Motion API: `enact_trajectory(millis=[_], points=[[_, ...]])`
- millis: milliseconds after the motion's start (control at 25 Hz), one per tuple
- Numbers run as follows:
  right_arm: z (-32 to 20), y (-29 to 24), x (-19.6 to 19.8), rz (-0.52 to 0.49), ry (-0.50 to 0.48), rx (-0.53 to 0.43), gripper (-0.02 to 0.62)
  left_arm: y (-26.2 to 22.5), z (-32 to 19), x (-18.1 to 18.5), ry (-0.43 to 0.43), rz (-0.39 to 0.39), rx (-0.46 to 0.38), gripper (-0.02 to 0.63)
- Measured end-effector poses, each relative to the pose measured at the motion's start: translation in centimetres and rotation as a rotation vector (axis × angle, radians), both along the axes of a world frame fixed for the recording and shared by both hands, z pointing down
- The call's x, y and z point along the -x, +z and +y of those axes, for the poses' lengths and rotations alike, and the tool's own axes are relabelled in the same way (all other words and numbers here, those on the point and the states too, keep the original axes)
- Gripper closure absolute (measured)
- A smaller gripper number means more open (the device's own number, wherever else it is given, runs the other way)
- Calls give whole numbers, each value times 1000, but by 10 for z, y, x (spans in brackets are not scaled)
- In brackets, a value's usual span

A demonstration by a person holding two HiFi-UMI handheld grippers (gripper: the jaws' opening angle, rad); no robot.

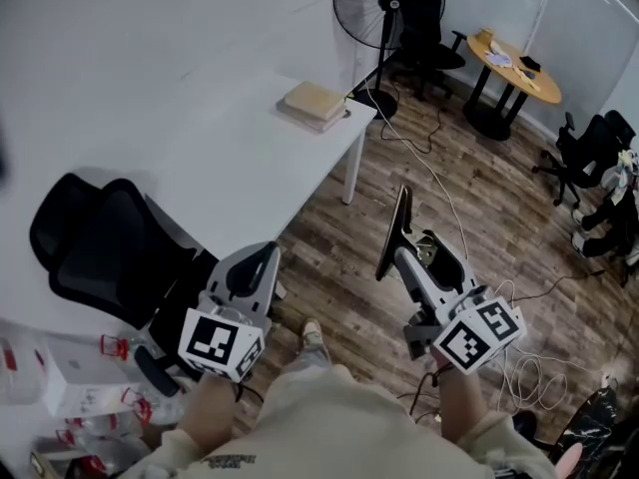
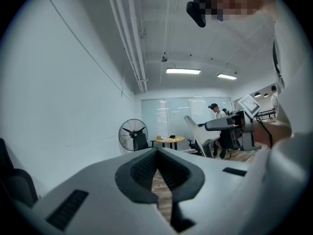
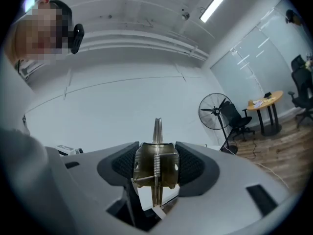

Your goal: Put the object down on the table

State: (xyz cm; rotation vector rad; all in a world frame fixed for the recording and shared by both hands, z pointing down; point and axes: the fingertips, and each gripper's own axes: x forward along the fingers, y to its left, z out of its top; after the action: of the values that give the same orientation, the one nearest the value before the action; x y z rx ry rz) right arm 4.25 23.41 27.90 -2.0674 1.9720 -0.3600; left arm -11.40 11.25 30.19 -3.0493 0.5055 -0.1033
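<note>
My right gripper (image 1: 398, 260) is shut on a flat metal spring clip (image 1: 397, 230). It holds the clip upright in the air over the wooden floor, to the right of the white table (image 1: 150, 118). In the right gripper view the brass-coloured body of the clip (image 3: 156, 168), with its coil spring, sits pinched between the black pads, and a thin blade sticks up past them. My left gripper (image 1: 267, 258) hovers by the table's near edge. Its jaws meet at the tips (image 2: 156, 153) with nothing between them.
A stack of books (image 1: 315, 106) lies at the table's far corner. A black office chair (image 1: 110, 247) stands under my left gripper. A standing fan (image 1: 384, 8), a round wooden table (image 1: 514, 63) and more chairs are at the back. Cables (image 1: 519, 367) trail across the floor.
</note>
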Motion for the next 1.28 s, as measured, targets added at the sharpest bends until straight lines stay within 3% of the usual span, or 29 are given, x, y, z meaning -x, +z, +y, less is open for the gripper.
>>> enact_trajectory(millis=[280, 480, 960, 1280], points=[[-88, 24, -27, -185, 2, 38, 348, 24, -72, -33, 32, -44, 41, 586], [-145, 38, -31, -380, -24, 10, 348, 38, -123, -38, 15, -58, 50, 586], [-238, 71, -61, -493, -44, 47, 347, 44, -202, -57, -43, -38, 67, 586], [-293, 97, -105, -593, -76, 65, 347, 59, -245, -92, -98, -63, 75, 586]])
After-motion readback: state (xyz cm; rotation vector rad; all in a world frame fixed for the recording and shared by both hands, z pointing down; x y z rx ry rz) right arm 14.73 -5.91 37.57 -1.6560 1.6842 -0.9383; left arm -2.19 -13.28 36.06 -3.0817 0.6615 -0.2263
